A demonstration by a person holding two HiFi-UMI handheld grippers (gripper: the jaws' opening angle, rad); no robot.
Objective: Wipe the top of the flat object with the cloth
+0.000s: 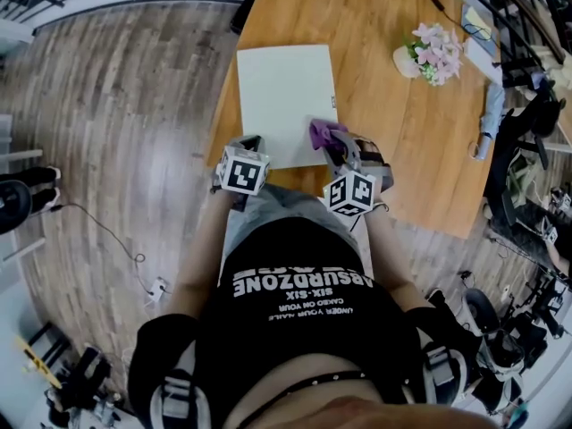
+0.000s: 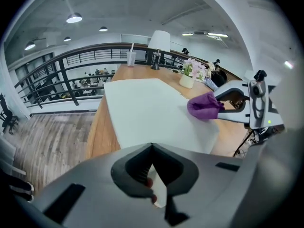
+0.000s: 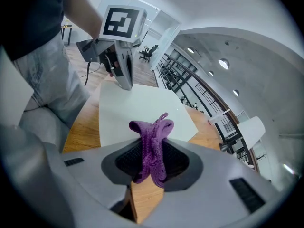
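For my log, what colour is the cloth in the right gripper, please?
Purple knitted cloth, best in right gripper view.

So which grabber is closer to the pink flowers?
Right. The right gripper, clamping the purple cloth, is left of the flowers, toward the person; the left gripper is farther left, across the board.

We wear a black T-shirt point(image 1: 295, 329) with white block lettering across the chest, and pale grey trousers or shorts point(image 1: 268, 211) that begin just behind the fingers point(image 2: 137, 167). Farther back, our black shoulder pieces point(image 1: 174, 387) carry pale grey strap fittings. Our left gripper point(image 2: 152, 145) and right gripper point(image 3: 153, 139) have smooth light grey moulded shells, each with small dark rectangular slots point(image 3: 74, 161) beside the fingers. The fingers themselves are dark, with ribbed inner pads. Behind them each gripper bears a white cube with black square markers: the left cube point(image 1: 243, 171) and the right cube point(image 1: 350, 192).
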